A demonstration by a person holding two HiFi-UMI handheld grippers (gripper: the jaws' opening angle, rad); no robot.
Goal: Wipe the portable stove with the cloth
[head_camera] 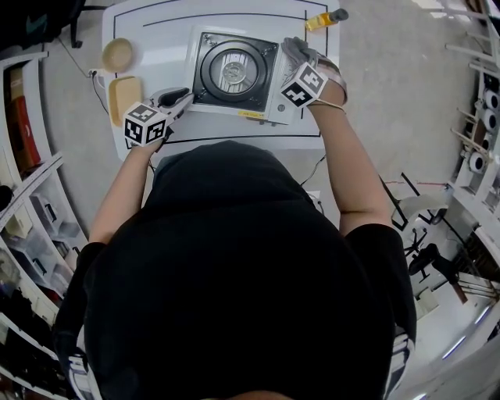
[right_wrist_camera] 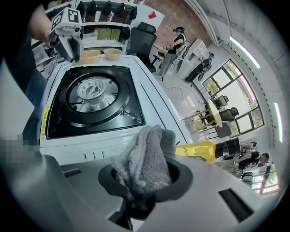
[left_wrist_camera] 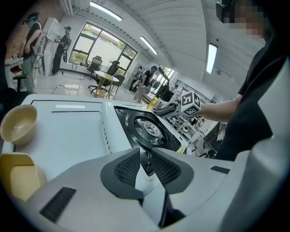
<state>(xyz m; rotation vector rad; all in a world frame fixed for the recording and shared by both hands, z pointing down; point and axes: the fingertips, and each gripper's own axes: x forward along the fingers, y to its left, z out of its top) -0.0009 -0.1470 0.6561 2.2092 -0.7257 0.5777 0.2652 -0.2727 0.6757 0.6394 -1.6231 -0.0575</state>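
Note:
The portable stove (head_camera: 234, 74) is white with a black top and a round burner, and it stands in the middle of the white table (head_camera: 156, 47). My left gripper (head_camera: 181, 98) is at the stove's front-left corner. In the left gripper view its jaws (left_wrist_camera: 145, 165) stand narrowly apart, closed onto that corner of the stove (left_wrist_camera: 149, 129). My right gripper (head_camera: 301, 56) is at the stove's right edge, shut on a bunched grey cloth (right_wrist_camera: 147, 158). The cloth (head_camera: 298, 48) hangs over the stove's white side (right_wrist_camera: 104, 147).
A beige bowl (head_camera: 117, 55) and a yellowish tray (head_camera: 125, 94) lie left of the stove. A yellow bottle (head_camera: 324, 19) lies at the table's far right corner, just beyond the cloth. Shelves line both sides of the room. People stand far off.

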